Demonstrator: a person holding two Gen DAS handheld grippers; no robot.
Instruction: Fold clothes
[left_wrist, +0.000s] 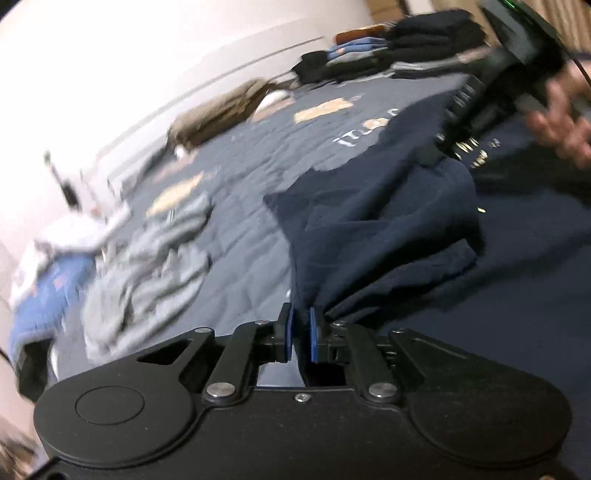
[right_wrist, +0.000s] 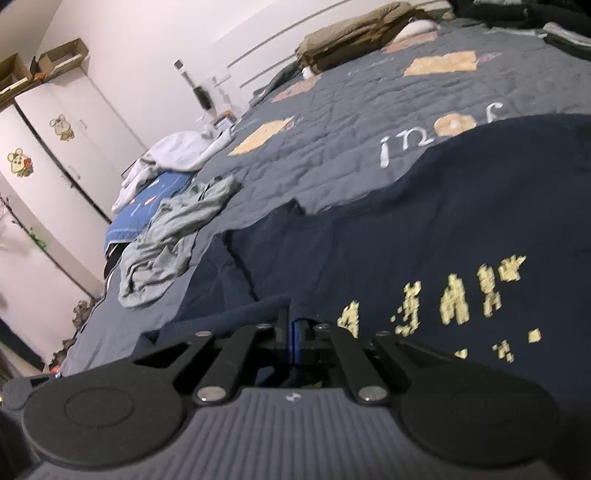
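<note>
A navy T-shirt (left_wrist: 373, 221) with yellow print (right_wrist: 458, 299) lies on the grey quilted bed cover (right_wrist: 369, 110). One part of it is bunched up and drawn toward my left gripper (left_wrist: 302, 328), whose blue pads are shut on a gathered edge of the cloth. At the upper right of the left wrist view, a hand (left_wrist: 557, 125) holds my right gripper (left_wrist: 432, 155) with its tip down on the shirt near the print. In the right wrist view, my right gripper (right_wrist: 295, 330) has its pads pressed together on a raised fold of the same shirt.
A crumpled grey garment (right_wrist: 173, 240) lies to the left on the bed cover, with white and blue cloths (right_wrist: 177, 151) beyond it. A stack of folded dark clothes (left_wrist: 406, 48) sits at the far end, beside a brown bundle (right_wrist: 354, 33). White wardrobes (right_wrist: 55, 147) line the wall.
</note>
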